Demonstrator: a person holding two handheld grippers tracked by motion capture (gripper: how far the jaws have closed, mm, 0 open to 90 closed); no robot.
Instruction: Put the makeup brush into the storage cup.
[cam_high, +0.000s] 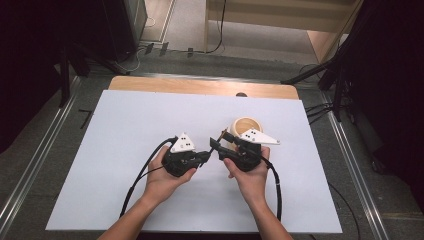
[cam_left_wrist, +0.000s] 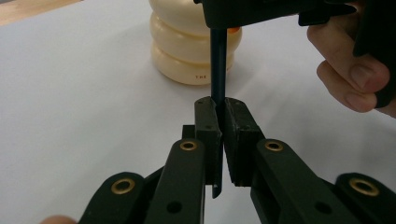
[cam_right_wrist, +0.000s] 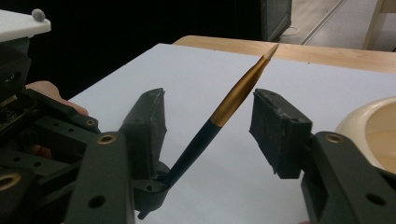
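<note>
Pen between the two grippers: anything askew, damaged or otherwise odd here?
Nothing stands out. The left gripper clamps the pen by its dark end; its gold tip slants up between the right gripper's open jaws. The cream holder stands upright, intact.

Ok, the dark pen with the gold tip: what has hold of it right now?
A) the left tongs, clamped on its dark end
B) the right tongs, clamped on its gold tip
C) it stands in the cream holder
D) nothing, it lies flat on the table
A: the left tongs are shut on the pen, while the right tongs stand open around it, pads apart from it.
</note>
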